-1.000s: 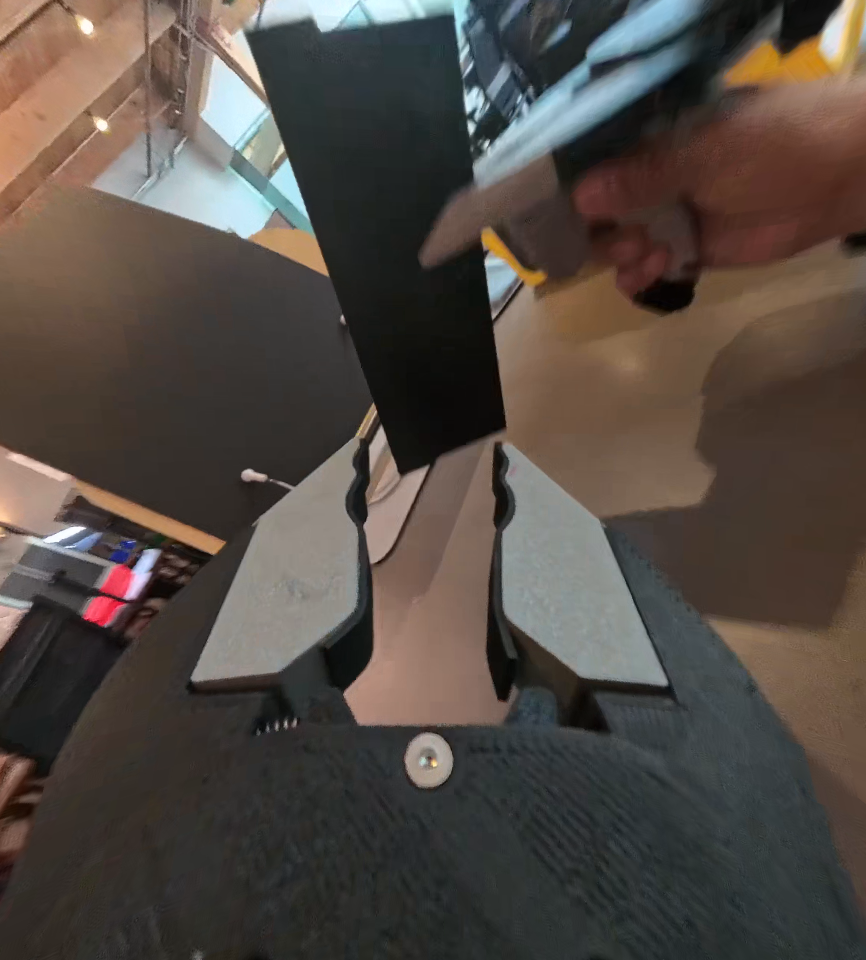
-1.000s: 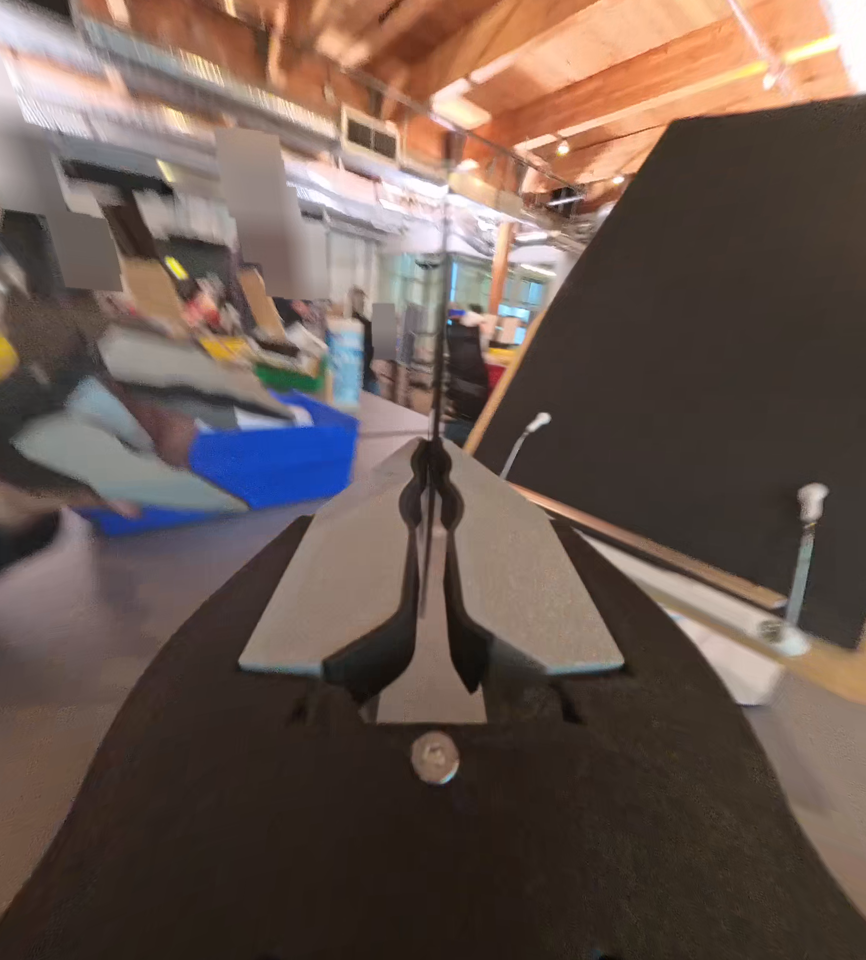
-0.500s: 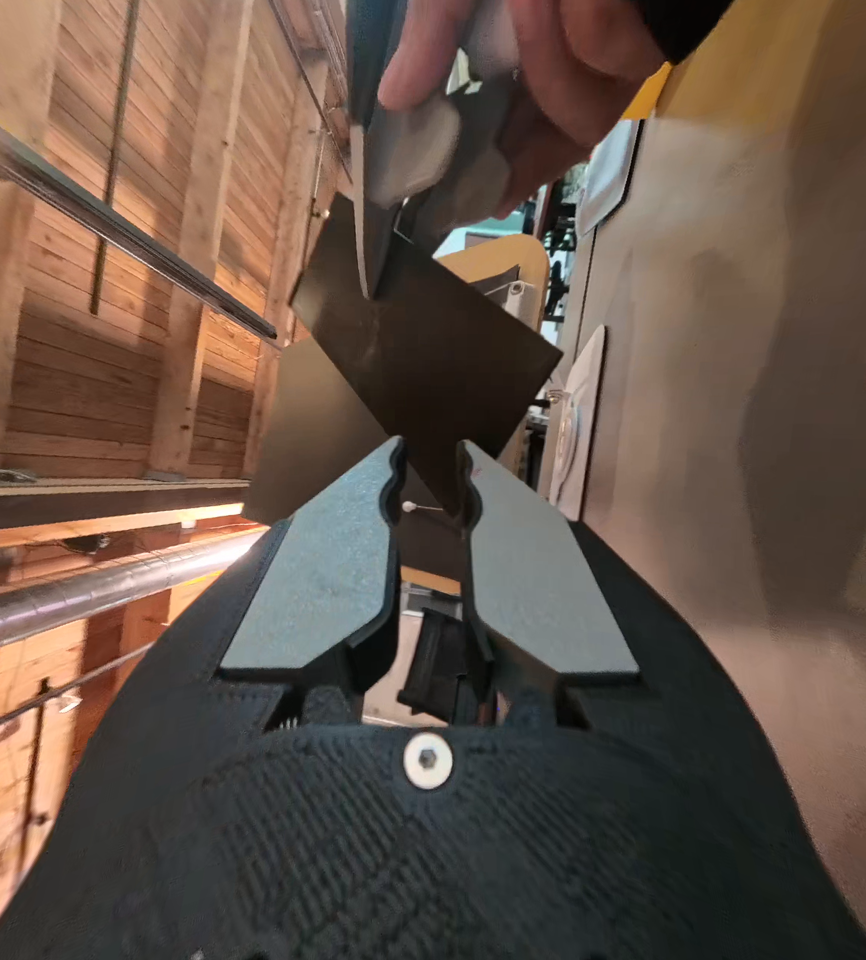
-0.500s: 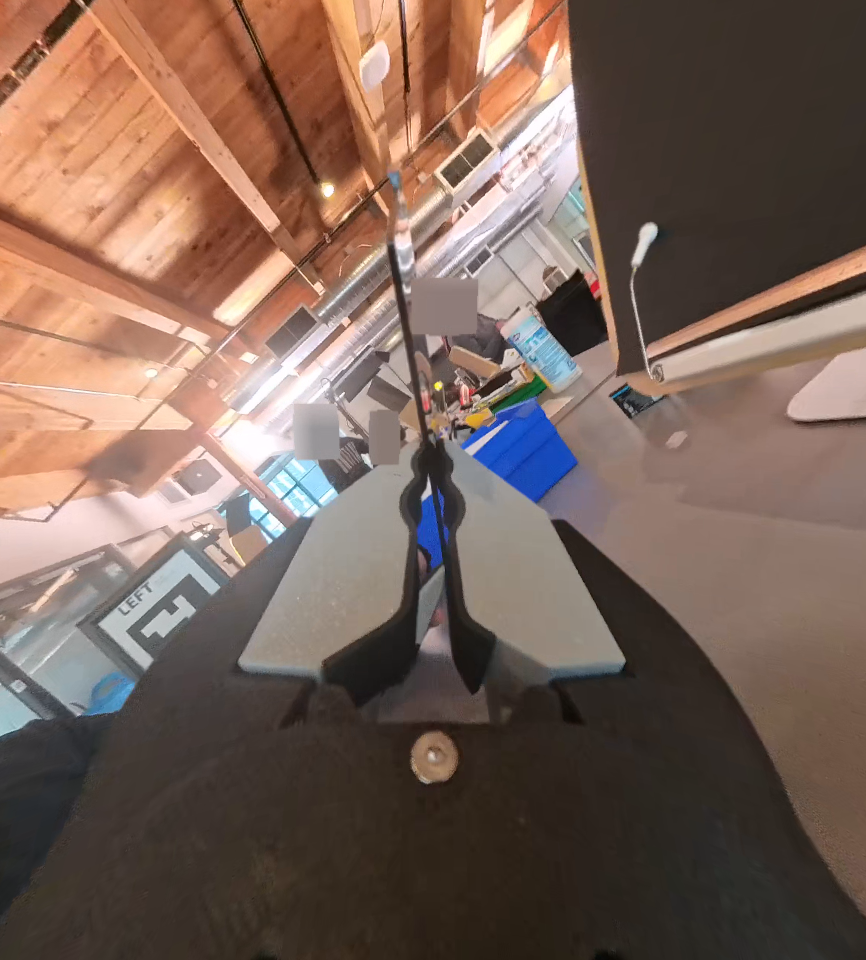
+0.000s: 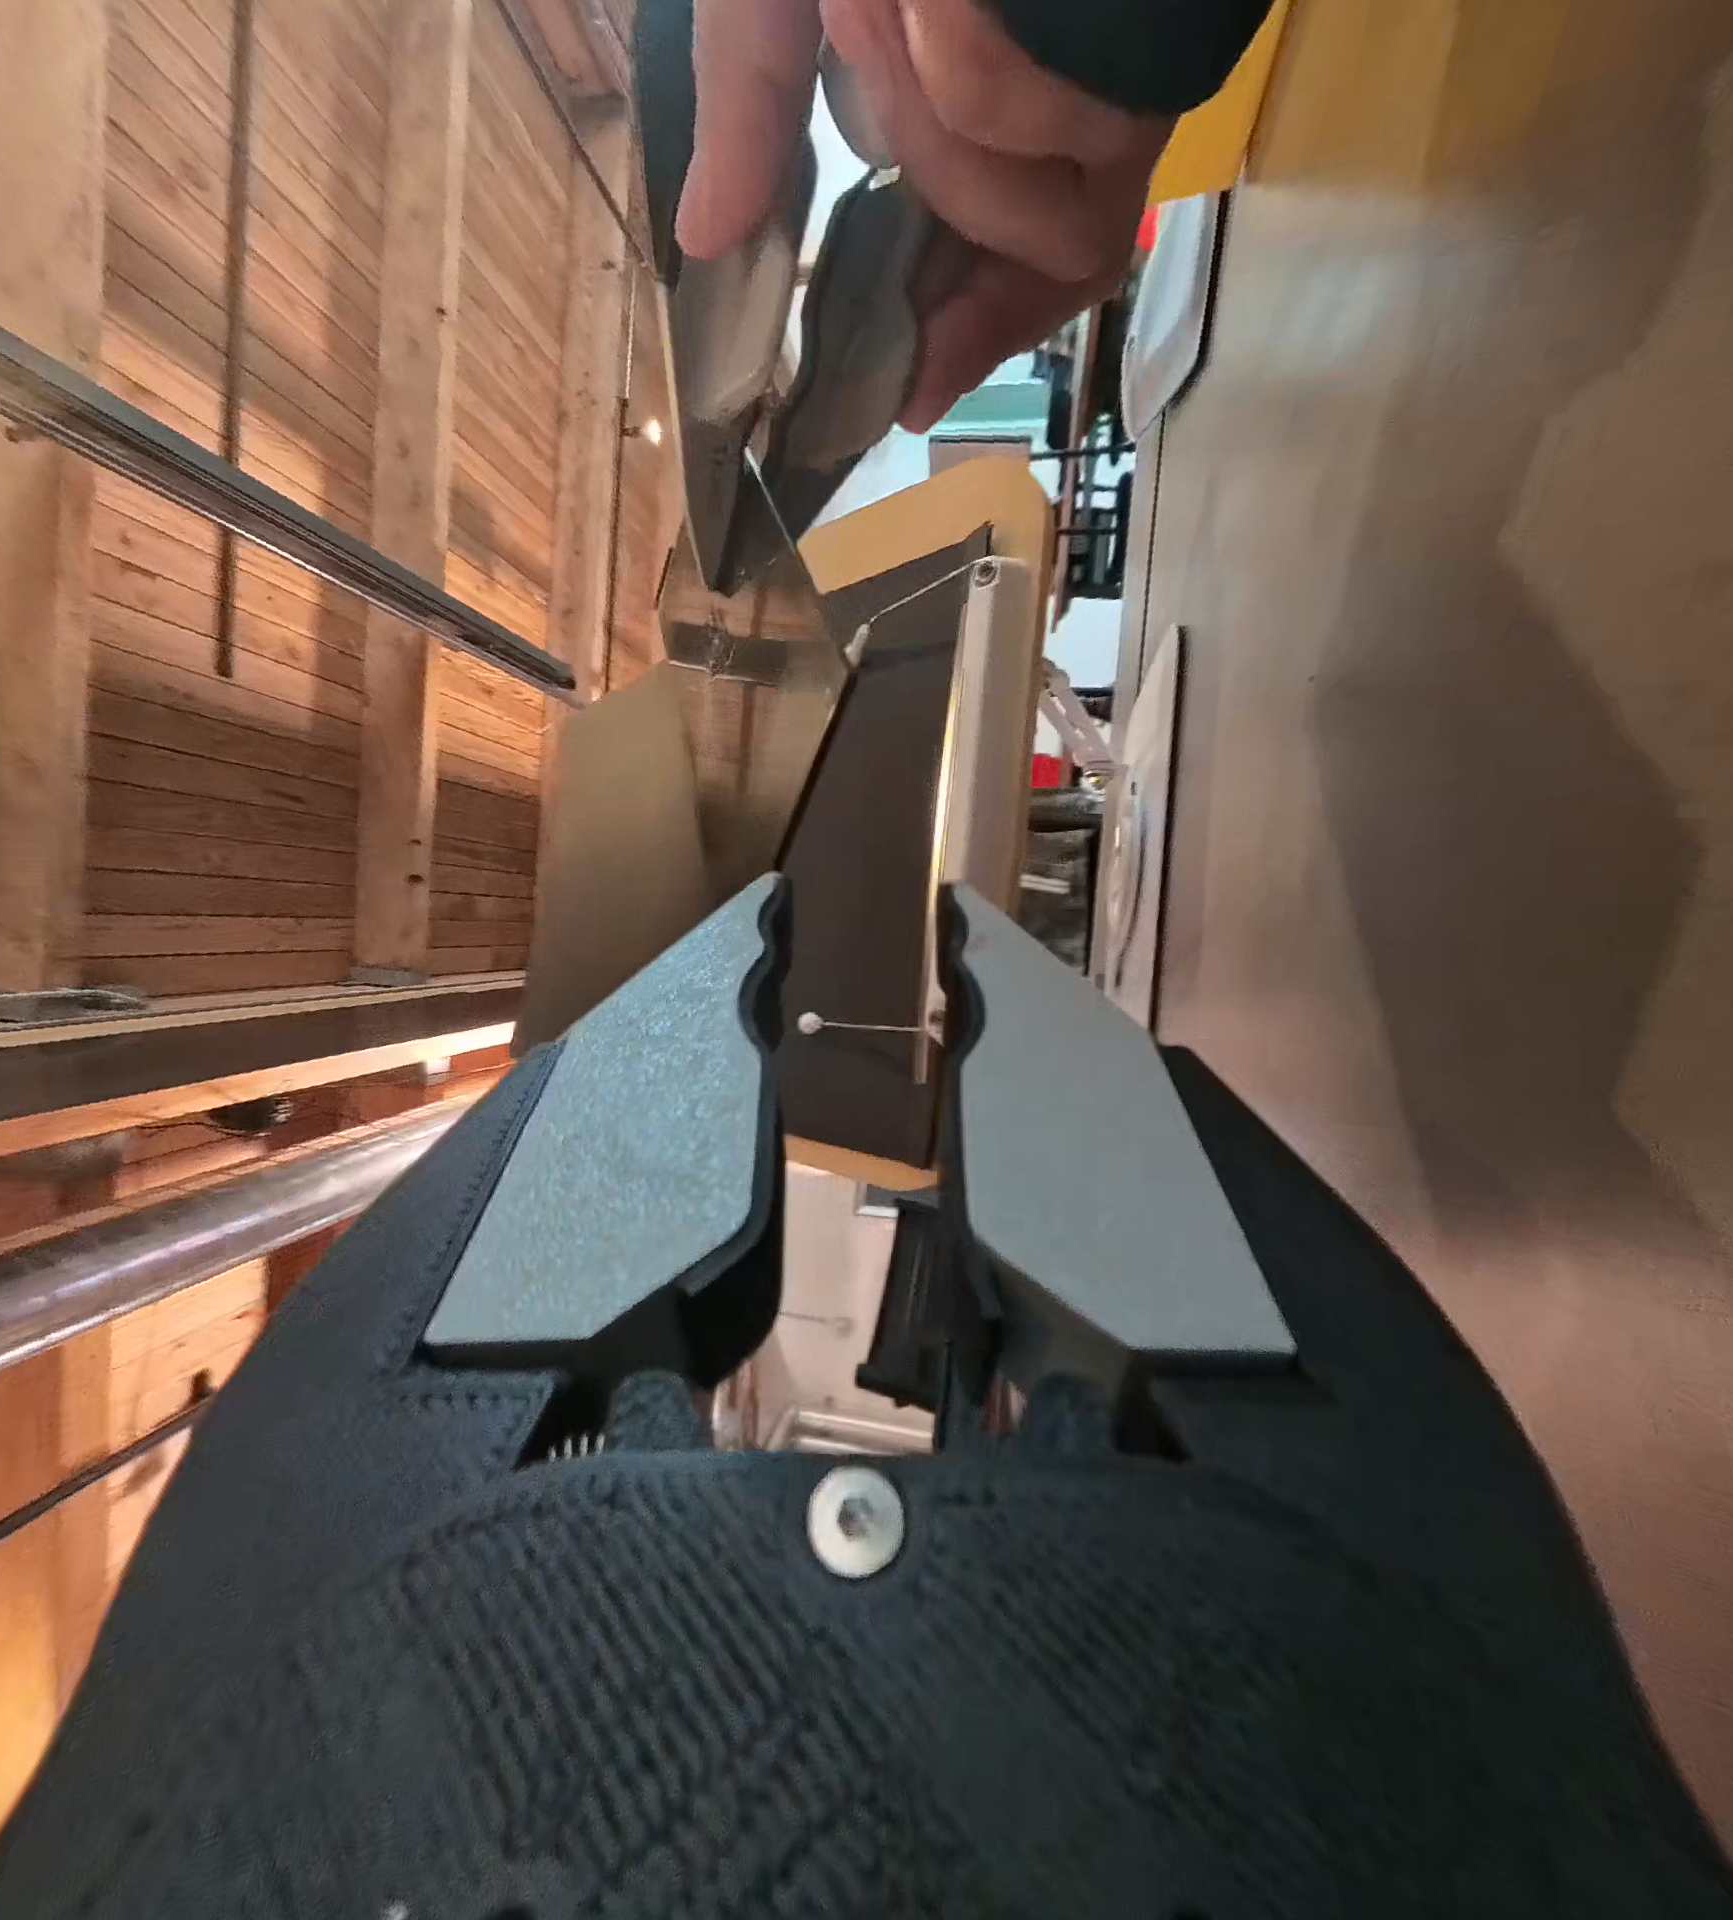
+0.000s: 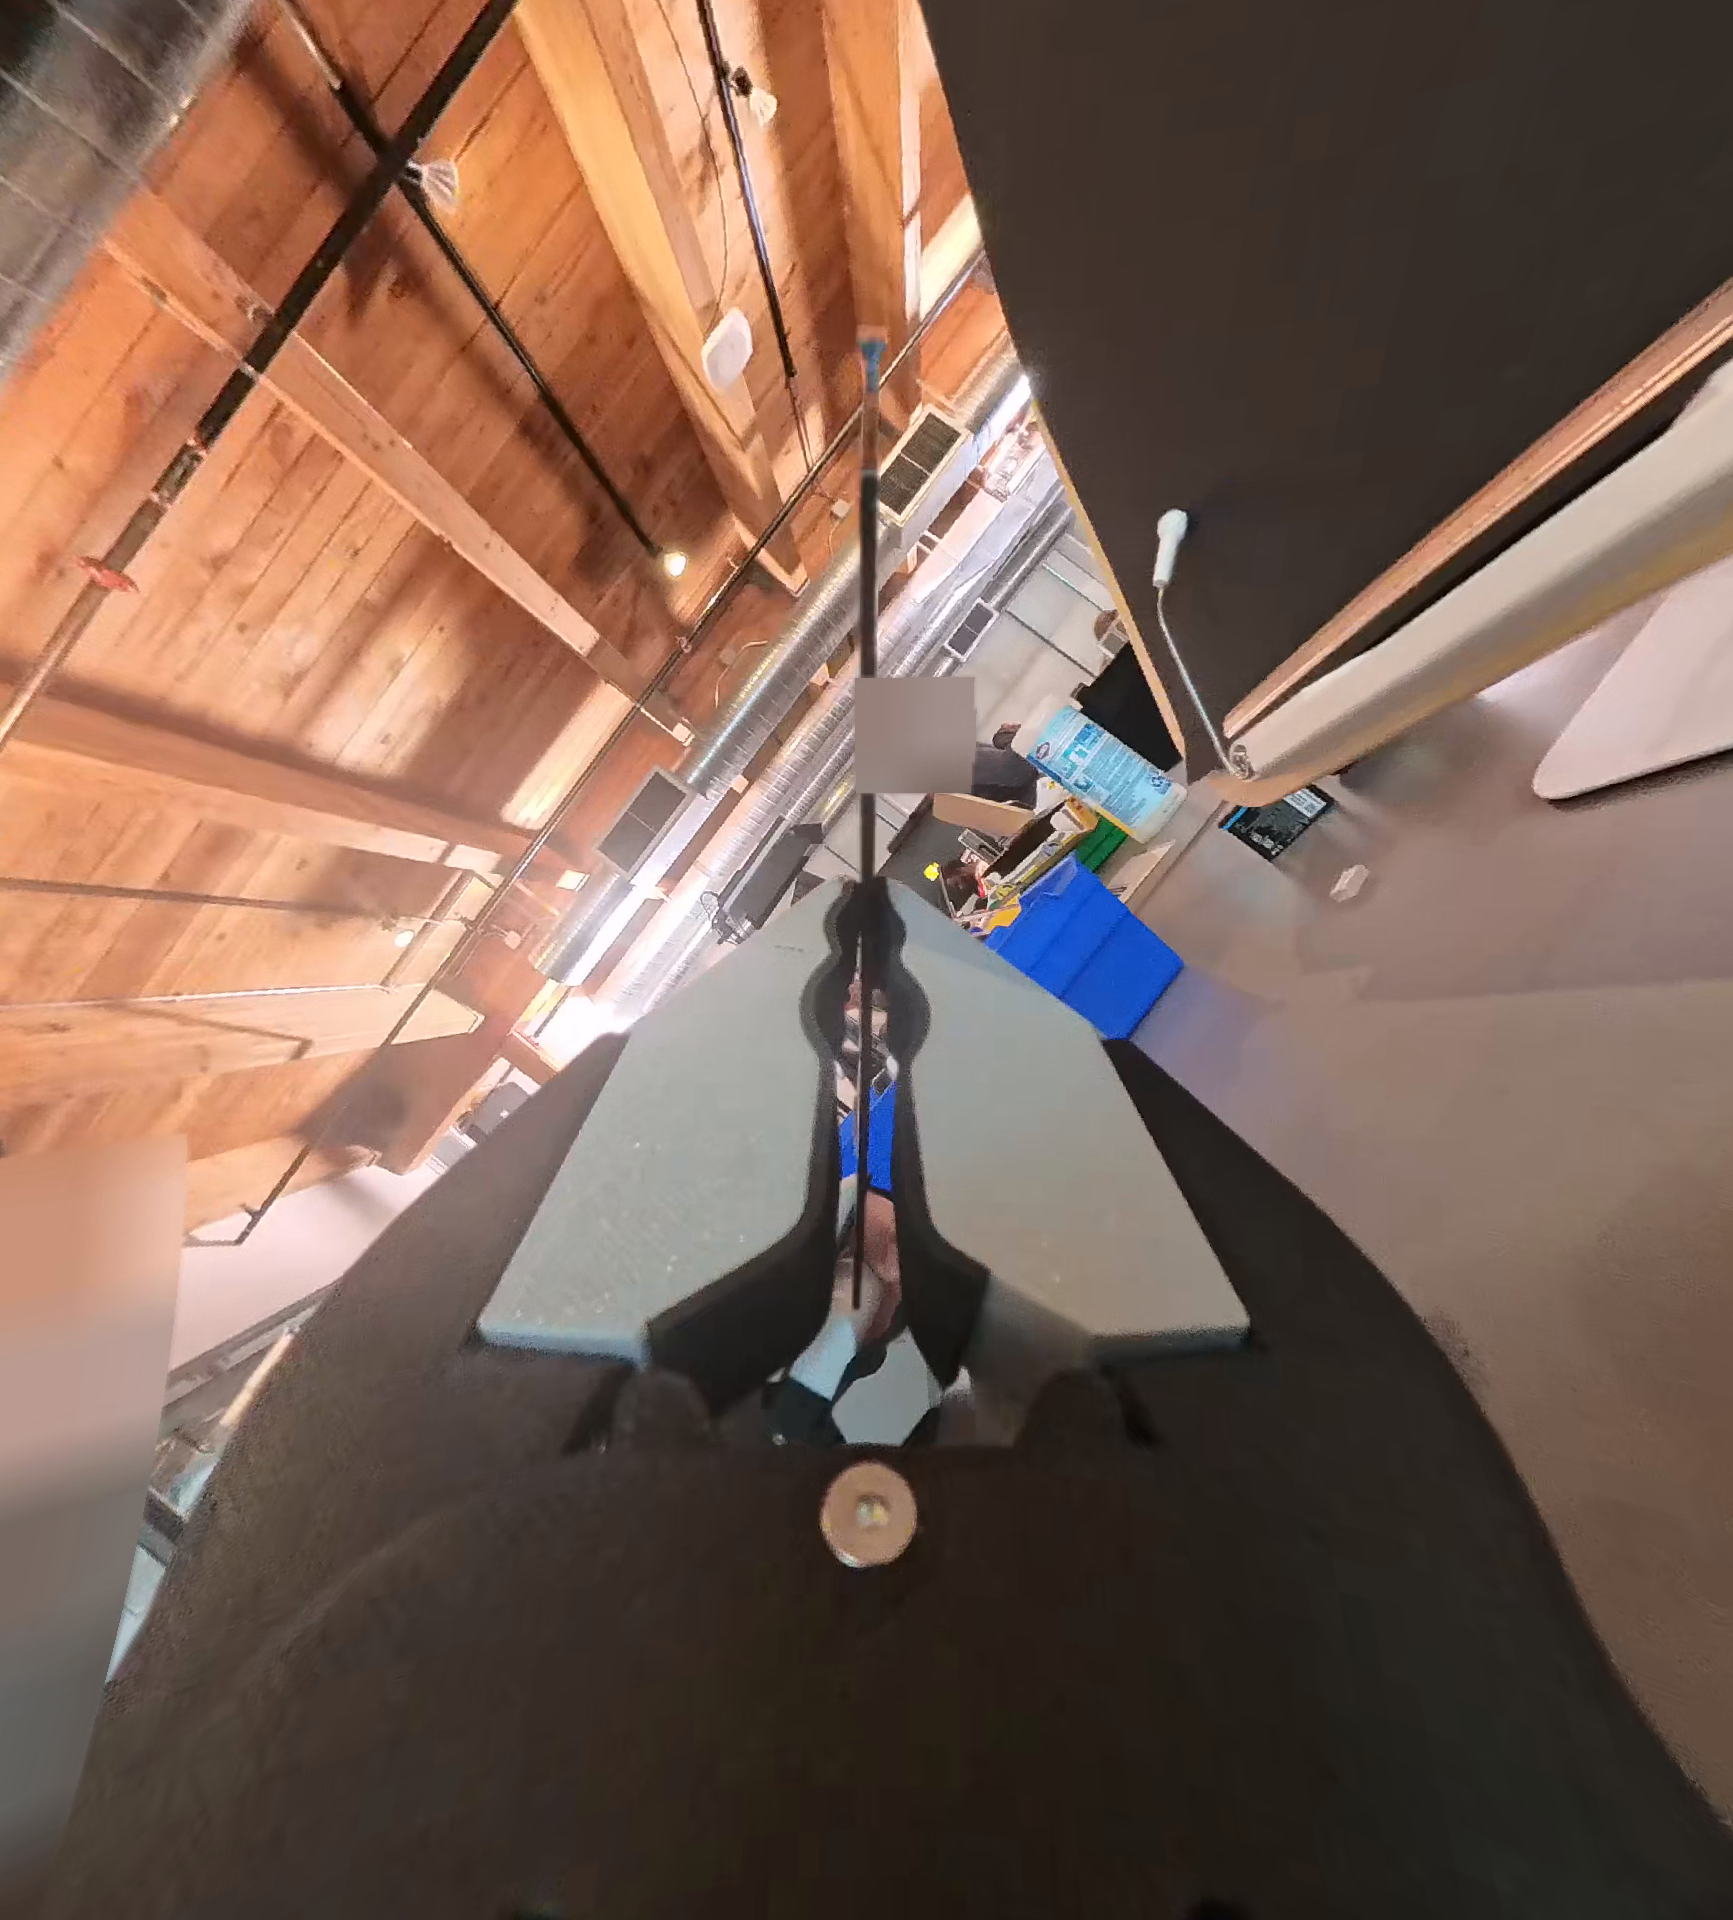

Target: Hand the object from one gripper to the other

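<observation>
The right tool (image 6: pixel 864 914) pinches a thin, glossy flat sheet (image 5: pixel 737 748) edge-on, its lower corner just above the left tool (image 5: pixel 862 935), whose fingers stand apart, empty.

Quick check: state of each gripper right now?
Left gripper: open, holding nothing.
Right gripper: shut on the thin flat sheet, seen edge-on.

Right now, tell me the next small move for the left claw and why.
Probably nudge the left claw sideways until the lower edge of the thin sheet enters its gap; don't close yet. The claw is open, the sheet seems to sit beside one fingertip rather than between them, and the right claw is shut on its top.
</observation>
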`<state>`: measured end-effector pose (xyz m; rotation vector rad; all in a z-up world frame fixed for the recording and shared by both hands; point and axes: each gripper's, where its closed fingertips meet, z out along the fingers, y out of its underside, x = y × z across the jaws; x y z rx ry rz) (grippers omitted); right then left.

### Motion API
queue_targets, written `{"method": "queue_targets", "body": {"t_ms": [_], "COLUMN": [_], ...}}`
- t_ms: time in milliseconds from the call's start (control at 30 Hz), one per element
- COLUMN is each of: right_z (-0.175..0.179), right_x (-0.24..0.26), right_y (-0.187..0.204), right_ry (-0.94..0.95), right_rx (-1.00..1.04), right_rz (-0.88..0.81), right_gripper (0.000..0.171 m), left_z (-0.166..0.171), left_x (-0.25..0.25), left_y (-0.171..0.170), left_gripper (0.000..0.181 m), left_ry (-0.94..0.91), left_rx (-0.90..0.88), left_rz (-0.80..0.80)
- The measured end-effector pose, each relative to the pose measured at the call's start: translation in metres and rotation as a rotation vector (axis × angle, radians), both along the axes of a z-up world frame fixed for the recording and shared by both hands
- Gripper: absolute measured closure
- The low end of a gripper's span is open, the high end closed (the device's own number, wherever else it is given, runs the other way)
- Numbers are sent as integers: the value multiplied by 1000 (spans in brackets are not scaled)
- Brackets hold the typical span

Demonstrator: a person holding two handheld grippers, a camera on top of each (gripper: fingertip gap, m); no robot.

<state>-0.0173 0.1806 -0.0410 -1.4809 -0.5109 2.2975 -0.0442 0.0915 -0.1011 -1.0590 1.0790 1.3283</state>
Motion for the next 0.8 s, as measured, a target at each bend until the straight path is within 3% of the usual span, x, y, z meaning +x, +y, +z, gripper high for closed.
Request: {"method": "queue_targets", "body": {"t_ms": [333, 500, 567, 800], "right_z": [-13, -34, -39, -25], "right_x": [-11, -23, -23, -19], "right_y": [-14, -25, -26, -24], "right_ry": [-64, -199, -257, -256], "right_rx": [-8, 94, 204, 409], "right_rz": [79, 83, 58, -57], "right_gripper": [171, 171, 165, 139], "left_z": [-1, 1, 4, 16], "left_x": [-7, -11, -15, -26], "left_y": [4, 2, 2, -6], "left_gripper": [151, 178, 181, 181], "left_ry": [14, -8, -98, -681], "left_rx": [11, 9, -20, -196], "left_rz": [40, 40, 31, -175]}}
